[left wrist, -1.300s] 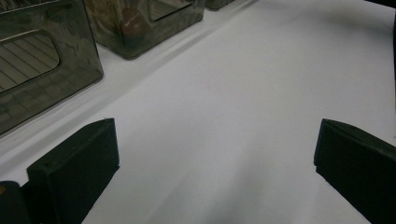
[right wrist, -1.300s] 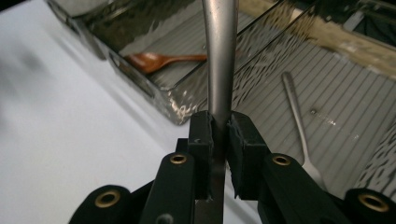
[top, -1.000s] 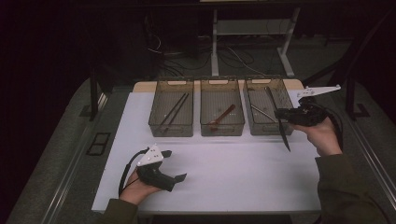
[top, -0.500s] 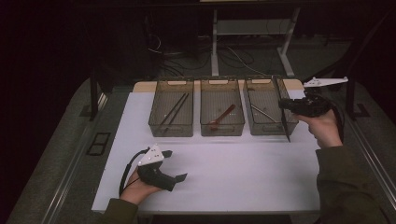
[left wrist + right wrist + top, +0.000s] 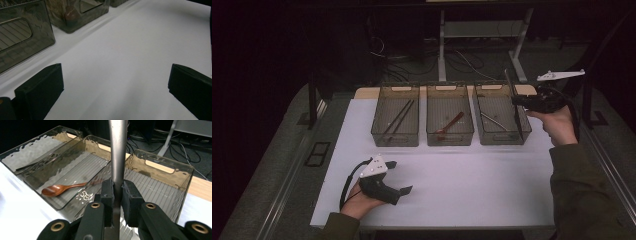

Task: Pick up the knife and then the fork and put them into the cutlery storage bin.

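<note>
A white rectangular table top (image 5: 472,185) fills the near part of the high view, with three smoky translucent plastic bins in a row along its far edge. The left bin (image 5: 395,140) holds a pair of dark chopsticks (image 5: 399,116) lying lengthwise; the middle bin (image 5: 449,137) holds a reddish-brown wooden spoon (image 5: 450,125), which in the right gripper view (image 5: 62,188) lies on the ribbed floor with its bowl toward the near end. The right bin (image 5: 502,137) has a slim silver metal utensil (image 5: 491,120) on its floor. At the bin's right wall the right hand (image 5: 557,125) holds the right gripper (image 5: 514,101), its two black jaws clamped on a long flat grey metal utensil handle (image 5: 117,152) that stands roughly upright above the right bin; which kind of utensil it is cannot be told. Near the table's front left, well apart from the bins, the left hand (image 5: 359,200) rests with the left gripper (image 5: 398,177), its jaws spread wide and empty just above the bare white surface.
</note>
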Motion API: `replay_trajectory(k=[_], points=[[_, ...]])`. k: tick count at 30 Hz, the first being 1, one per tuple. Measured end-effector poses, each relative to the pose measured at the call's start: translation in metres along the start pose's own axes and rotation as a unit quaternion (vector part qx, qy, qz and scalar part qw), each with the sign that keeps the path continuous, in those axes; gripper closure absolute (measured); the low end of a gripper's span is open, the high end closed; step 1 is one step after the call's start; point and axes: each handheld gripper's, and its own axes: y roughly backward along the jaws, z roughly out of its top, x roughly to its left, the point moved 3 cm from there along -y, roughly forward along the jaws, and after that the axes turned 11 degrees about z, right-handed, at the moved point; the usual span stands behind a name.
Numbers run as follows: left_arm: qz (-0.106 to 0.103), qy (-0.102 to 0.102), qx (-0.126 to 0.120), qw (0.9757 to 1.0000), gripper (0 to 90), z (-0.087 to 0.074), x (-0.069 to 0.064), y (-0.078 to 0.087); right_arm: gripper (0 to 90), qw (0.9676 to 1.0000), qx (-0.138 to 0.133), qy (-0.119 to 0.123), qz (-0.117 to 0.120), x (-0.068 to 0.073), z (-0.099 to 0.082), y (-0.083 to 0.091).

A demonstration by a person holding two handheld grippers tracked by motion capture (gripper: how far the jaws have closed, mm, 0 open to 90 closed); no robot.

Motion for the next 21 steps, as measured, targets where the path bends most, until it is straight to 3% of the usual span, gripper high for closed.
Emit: replay_trajectory(k=[12,21], points=[[-0.001,-0.001,-0.001,1.0000,0.0,0.000,0.000,0.000,78.7,0.9997,0.006,0.009,-0.020,-0.007,0.022,-0.003],[-0.001,-0.001,-0.003,1.0000,0.0,0.000,0.000,0.001,78.7,0.9988,0.023,0.012,-0.043,-0.021,0.032,-0.016]])
